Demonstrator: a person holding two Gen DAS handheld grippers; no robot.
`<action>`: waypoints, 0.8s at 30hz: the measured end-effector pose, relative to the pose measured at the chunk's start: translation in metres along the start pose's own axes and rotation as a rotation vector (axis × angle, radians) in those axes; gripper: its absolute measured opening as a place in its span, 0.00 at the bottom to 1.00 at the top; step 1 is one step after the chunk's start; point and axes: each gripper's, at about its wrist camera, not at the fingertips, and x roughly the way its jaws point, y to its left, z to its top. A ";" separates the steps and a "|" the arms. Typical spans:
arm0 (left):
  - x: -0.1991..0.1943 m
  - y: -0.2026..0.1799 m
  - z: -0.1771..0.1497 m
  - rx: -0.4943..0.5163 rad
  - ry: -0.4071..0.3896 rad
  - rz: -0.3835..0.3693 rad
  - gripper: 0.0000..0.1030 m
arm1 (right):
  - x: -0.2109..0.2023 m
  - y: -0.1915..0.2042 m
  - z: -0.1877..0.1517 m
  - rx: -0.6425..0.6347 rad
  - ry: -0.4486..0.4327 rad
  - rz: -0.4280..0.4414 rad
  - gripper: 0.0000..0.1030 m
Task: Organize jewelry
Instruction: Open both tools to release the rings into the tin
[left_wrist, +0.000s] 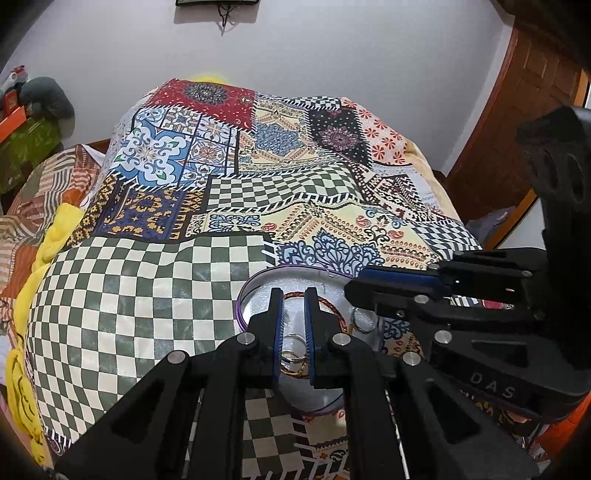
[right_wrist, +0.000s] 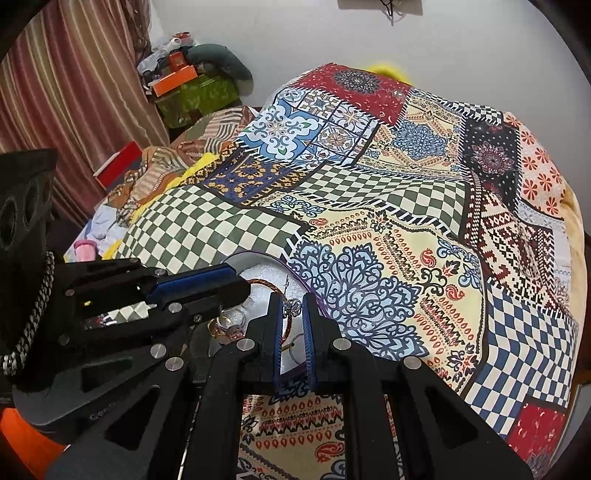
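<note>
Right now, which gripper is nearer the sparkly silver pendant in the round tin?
Right. The pendant shows between the right gripper's fingertips; whether it is gripped, I cannot tell. The left gripper reaches in from the left, its tips near the rings, off to the pendant's side.

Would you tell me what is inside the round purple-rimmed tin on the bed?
In the tin: white lining, a braided reddish cord bracelet, rings and a small sparkly pendant. The left gripper and right gripper cover the rest.

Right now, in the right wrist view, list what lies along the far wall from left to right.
Striped curtain → orange box → grey-green cushion → yellow cloth peeking behind the patchwork bedspread.
</note>
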 end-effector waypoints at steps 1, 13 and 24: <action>0.001 0.001 0.000 -0.003 0.006 0.000 0.08 | 0.000 0.001 0.000 -0.005 0.002 -0.002 0.09; -0.024 0.009 0.007 -0.062 -0.028 -0.035 0.09 | -0.020 0.002 0.001 0.010 -0.018 -0.014 0.20; -0.071 -0.012 -0.003 -0.018 -0.069 0.002 0.18 | -0.070 0.014 -0.011 0.003 -0.096 -0.078 0.20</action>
